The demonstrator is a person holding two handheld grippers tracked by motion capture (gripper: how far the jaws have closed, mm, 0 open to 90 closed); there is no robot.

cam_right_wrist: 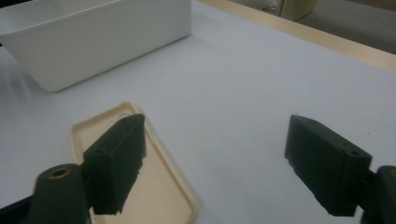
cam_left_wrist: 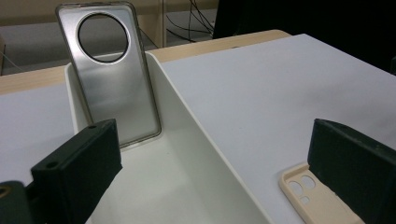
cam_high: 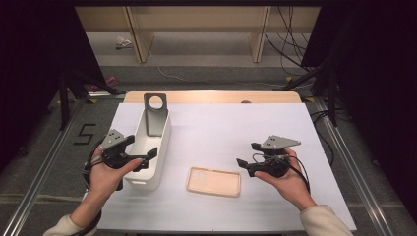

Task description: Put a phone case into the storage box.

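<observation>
A white bin [cam_high: 147, 178] stands at the table's left, and a clear grey phone case [cam_high: 156, 113] with a round camera hole leans upright against its far wall. A beige phone case [cam_high: 214, 181] lies flat, hollow side up, near the front middle. My left gripper [cam_high: 142, 146] hovers open over the bin's near end. In the left gripper view the grey case [cam_left_wrist: 112, 74] stands ahead in the bin [cam_left_wrist: 205, 135], and the beige case [cam_left_wrist: 308, 198] peeks out by the right jaw of the left gripper [cam_left_wrist: 215, 144]. My right gripper [cam_high: 246, 154] is open, just right of the beige case [cam_right_wrist: 159, 186].
A white sheet [cam_high: 221, 128] covers the table, with a wooden edge [cam_high: 211, 97] at the back. In the right gripper view the bin [cam_right_wrist: 93, 42] stands beyond the jaws of the right gripper [cam_right_wrist: 219, 135]. Dark stands and cables flank the table on the floor.
</observation>
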